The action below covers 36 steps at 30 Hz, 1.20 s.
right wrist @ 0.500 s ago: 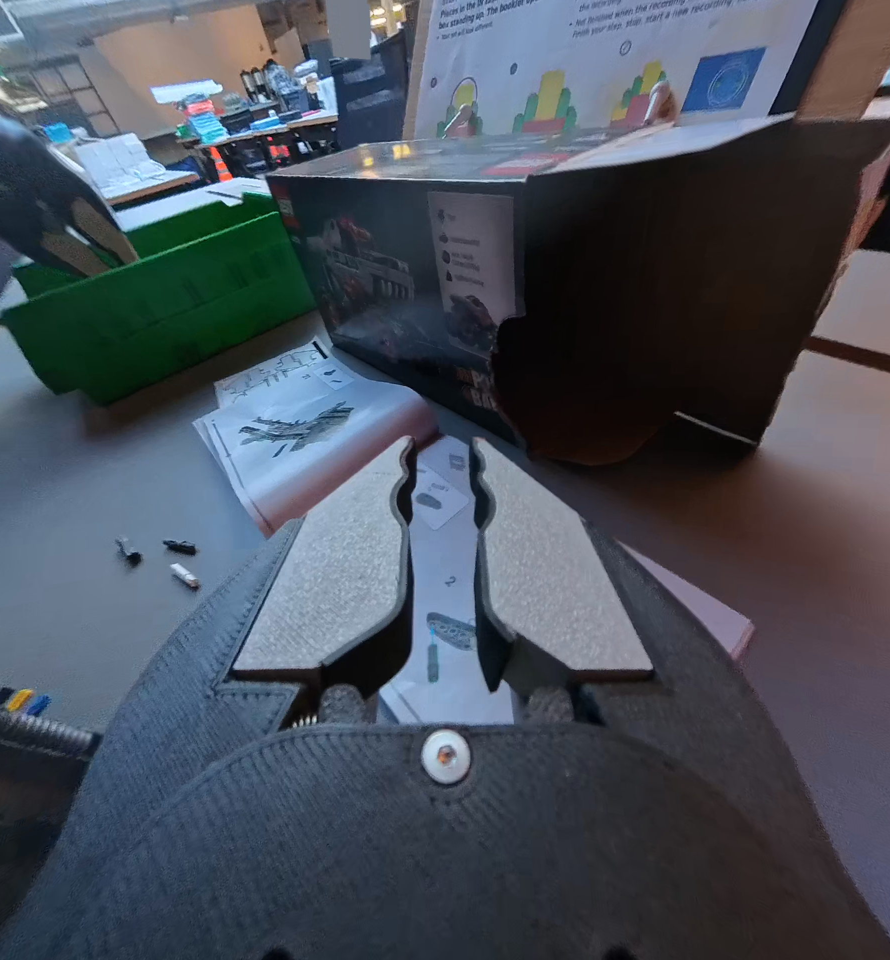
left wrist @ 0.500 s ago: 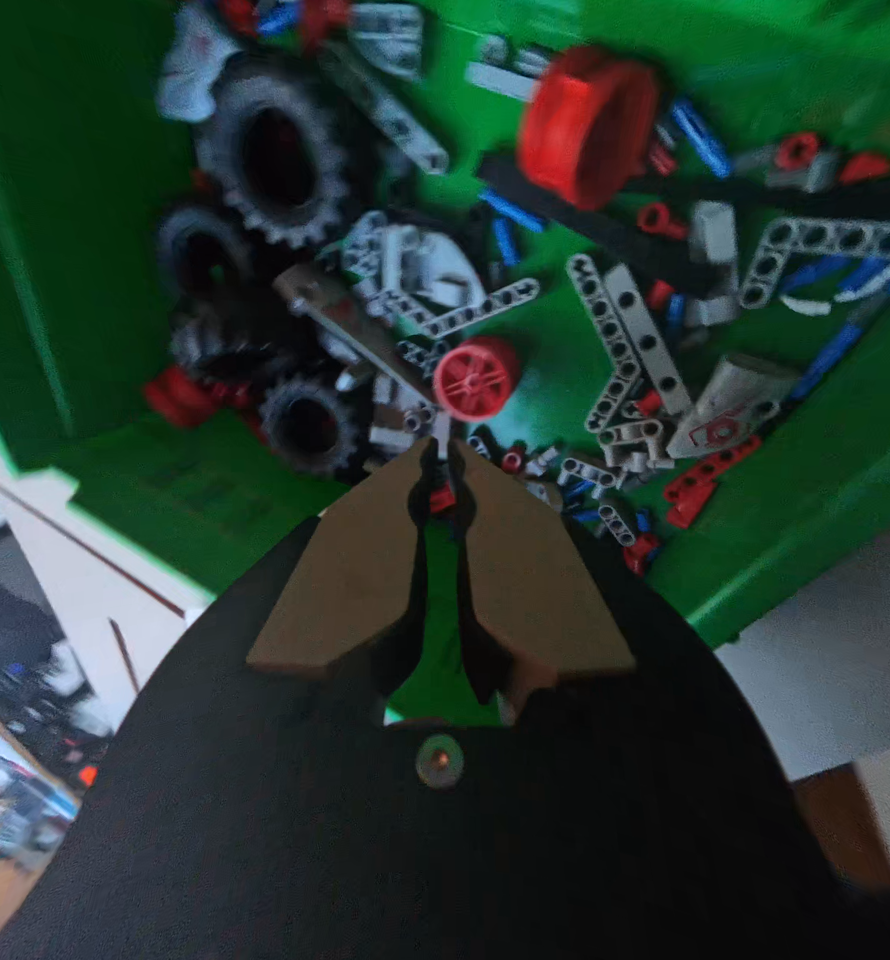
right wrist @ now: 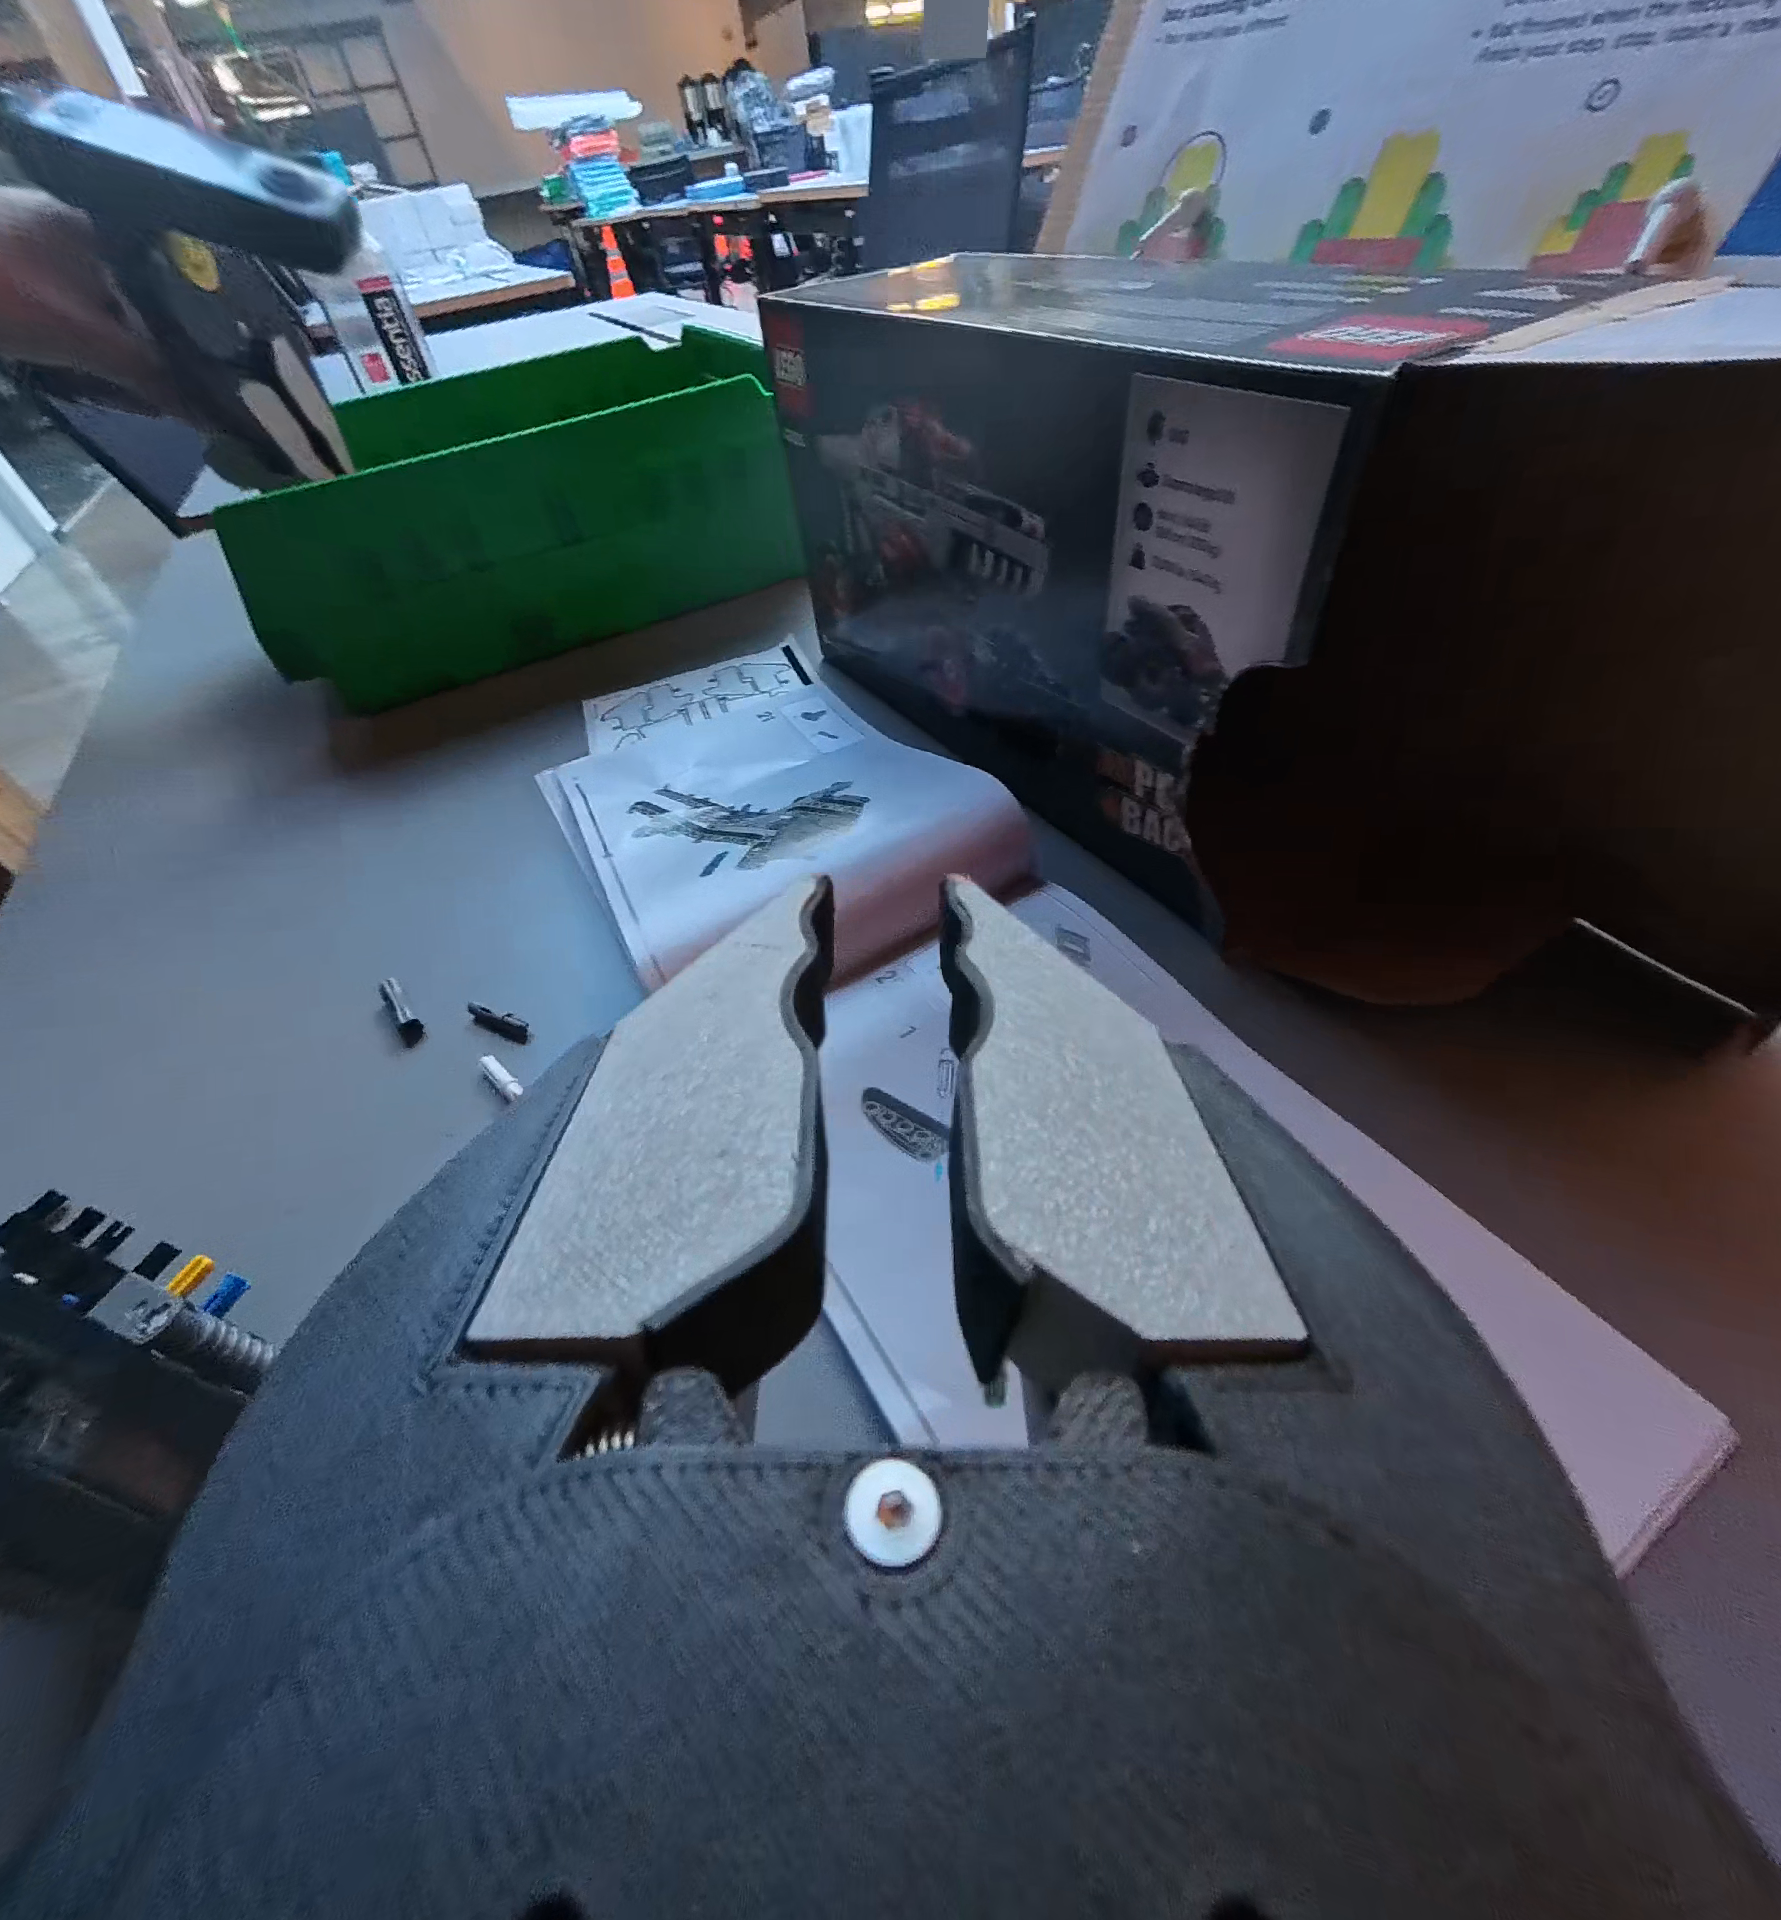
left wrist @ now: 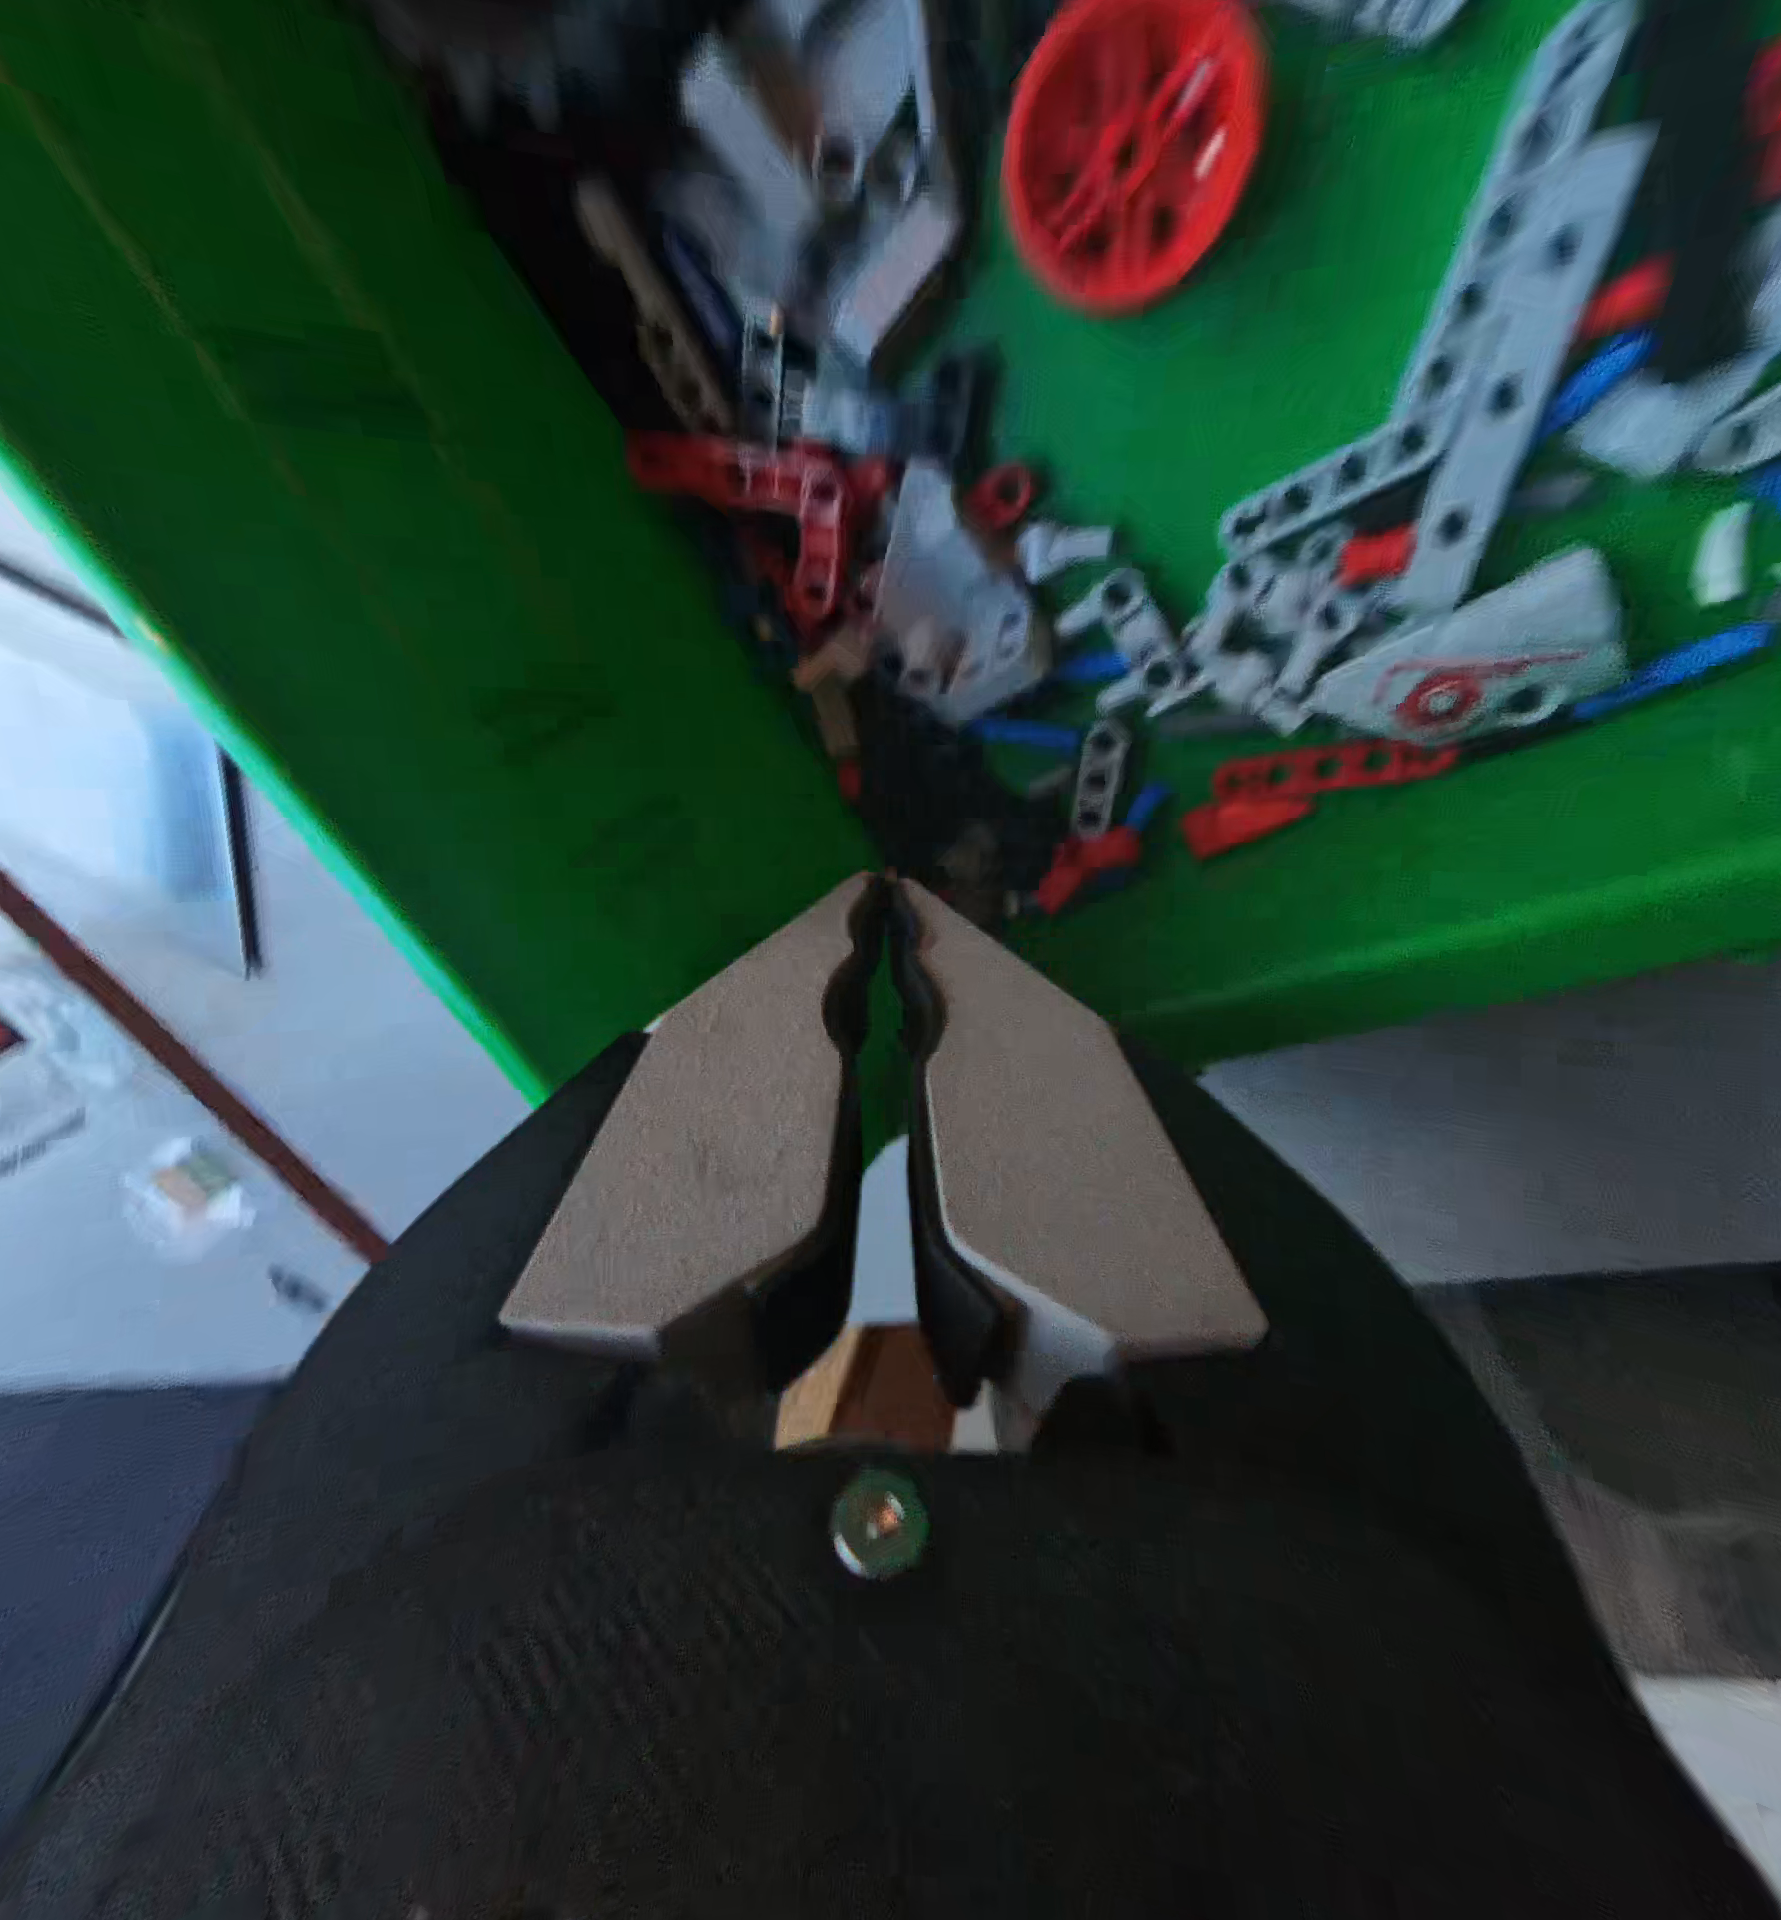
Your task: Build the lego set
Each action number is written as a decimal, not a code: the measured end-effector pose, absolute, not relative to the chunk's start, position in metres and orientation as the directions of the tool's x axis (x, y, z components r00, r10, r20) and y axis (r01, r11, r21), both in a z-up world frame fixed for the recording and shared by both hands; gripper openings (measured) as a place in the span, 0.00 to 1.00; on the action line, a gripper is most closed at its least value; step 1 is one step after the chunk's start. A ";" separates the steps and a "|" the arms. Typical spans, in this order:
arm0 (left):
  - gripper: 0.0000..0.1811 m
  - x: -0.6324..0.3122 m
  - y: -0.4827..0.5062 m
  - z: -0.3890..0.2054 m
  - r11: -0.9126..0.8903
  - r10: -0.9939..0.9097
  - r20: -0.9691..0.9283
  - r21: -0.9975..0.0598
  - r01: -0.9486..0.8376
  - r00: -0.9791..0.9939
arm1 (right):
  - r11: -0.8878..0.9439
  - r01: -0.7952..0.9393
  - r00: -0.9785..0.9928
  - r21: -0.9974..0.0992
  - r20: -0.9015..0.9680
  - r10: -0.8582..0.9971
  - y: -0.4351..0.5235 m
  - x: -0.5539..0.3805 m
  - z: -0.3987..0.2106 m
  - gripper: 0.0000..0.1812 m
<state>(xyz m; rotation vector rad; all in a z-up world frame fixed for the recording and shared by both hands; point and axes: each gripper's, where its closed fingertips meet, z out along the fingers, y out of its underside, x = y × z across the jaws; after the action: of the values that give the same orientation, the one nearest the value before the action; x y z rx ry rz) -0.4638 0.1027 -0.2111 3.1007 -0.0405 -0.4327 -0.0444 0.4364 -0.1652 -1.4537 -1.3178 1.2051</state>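
One green plastic bin (right wrist: pixel 512 540) sits on the grey table (right wrist: pixel 190 935), beside one dark cardboard set box (right wrist: pixel 1229 582). Three small loose pins lie on the table: two black pins (right wrist: pixel 403 1010) and one white pin (right wrist: pixel 499 1076). One red spoked wheel hub (left wrist: pixel 1130 156) shows among the blurred pieces, too many to count.

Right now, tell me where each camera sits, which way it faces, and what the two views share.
Left wrist view: on the left gripper, looking down into the green bin of loose lego pieces; its own fingers nearly touch.
Right wrist view: on the right gripper, low over the table, facing the instruction booklet and lego box; fingers apart.
Shared: the green bin; the right view also shows the left gripper at its far end.
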 end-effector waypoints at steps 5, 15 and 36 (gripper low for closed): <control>0.00 -0.471 0.101 -0.236 -0.980 -0.031 -0.317 0.197 0.034 0.948 | -0.153 0.186 -0.055 -0.971 -0.166 0.985 0.428 -0.045 -0.160 0.09; 0.00 -0.474 0.195 -0.186 -0.982 0.035 -0.355 -0.186 -0.034 0.934 | -0.152 0.199 -0.091 -0.968 -0.173 0.981 0.421 -0.045 -0.161 0.09; 0.31 -0.458 0.266 -0.084 -0.585 -0.117 -0.179 -0.782 -0.213 0.977 | -0.100 0.213 0.054 -0.972 -0.091 0.994 0.454 -0.056 -0.166 0.15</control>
<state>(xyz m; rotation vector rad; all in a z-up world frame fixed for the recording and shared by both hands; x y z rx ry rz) -0.4582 0.2657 -0.0841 4.0362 -0.4212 -0.2453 -0.0557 0.4543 -0.1660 -1.4616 -1.2870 1.1364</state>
